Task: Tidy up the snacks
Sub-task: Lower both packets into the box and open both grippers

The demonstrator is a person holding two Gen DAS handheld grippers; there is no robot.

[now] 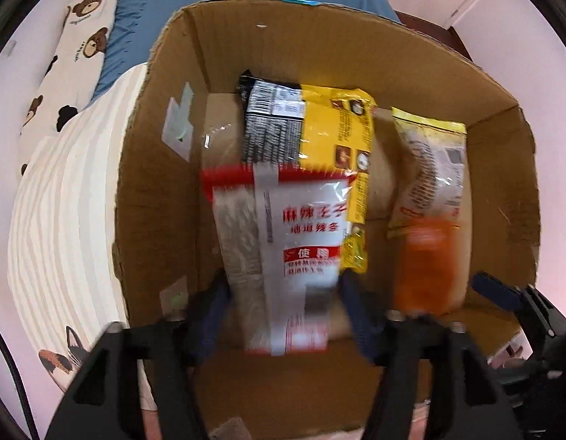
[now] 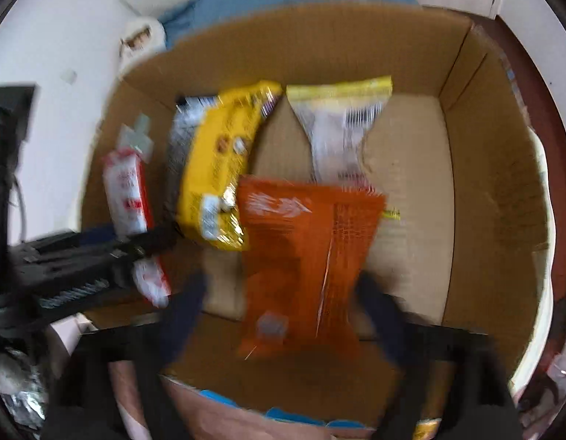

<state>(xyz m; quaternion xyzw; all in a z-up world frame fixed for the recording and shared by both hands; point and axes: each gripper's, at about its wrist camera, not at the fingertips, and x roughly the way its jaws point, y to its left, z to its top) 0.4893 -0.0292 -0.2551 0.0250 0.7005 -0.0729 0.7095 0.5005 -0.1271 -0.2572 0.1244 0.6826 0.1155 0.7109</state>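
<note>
Four snack packets counted in one cardboard box (image 1: 448, 84): red-and-white packet (image 1: 279, 242), orange packet (image 2: 305, 256), yellow packet (image 1: 338, 135), pale yellow-edged packet (image 1: 433, 168). Left tool (image 1: 283, 308) spread apart, red-and-white packet between its fingers, blurred. Right tool (image 2: 283, 304) wide, orange packet between its fingers.

Snack packets (image 1: 334, 139) in box (image 1: 165, 190) (box on bed (image 1: 55, 227)).

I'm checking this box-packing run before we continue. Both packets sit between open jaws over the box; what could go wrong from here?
The red-white packet may drop on the yellow pack and lie crooked instead of flat. The orange packet may land across the pale pouch, covering it. The left gripper and right gripper hang close together and could knock.
</note>
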